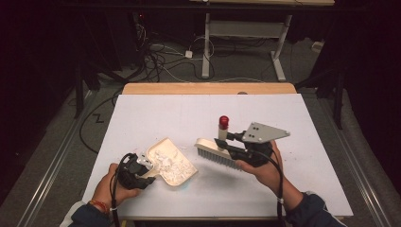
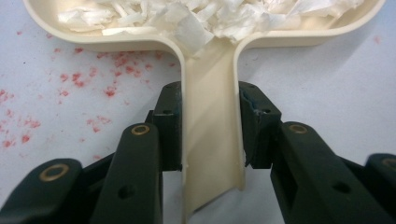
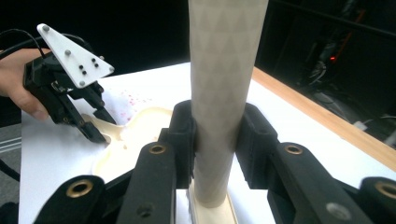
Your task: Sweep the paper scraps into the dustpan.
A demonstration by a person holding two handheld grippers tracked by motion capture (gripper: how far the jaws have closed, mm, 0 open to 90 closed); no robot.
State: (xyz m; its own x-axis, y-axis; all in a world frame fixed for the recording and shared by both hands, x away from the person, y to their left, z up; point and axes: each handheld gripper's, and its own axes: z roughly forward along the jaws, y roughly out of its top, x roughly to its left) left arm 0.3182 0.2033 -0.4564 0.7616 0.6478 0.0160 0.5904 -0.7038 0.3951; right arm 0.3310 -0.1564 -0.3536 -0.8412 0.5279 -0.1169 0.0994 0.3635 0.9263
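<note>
At the near left of the surface [image 1: 142, 113], the left hand-held gripper [image 1: 137, 169] clamps the handle of the cream dustpan [image 1: 171, 163], which lies flat and holds a heap of white paper scraps [image 1: 170, 163]. Just right of the pan, the right hand-held gripper [image 1: 227, 142] is clenched on the handle of the brush [image 1: 218, 153] — bristles down, lifted clear of the pan. Collection appears largely complete: the white sheet around the pan looks free of scraps. What is likely left — carrying the pan off and emptying it, then setting down both tools.
</note>
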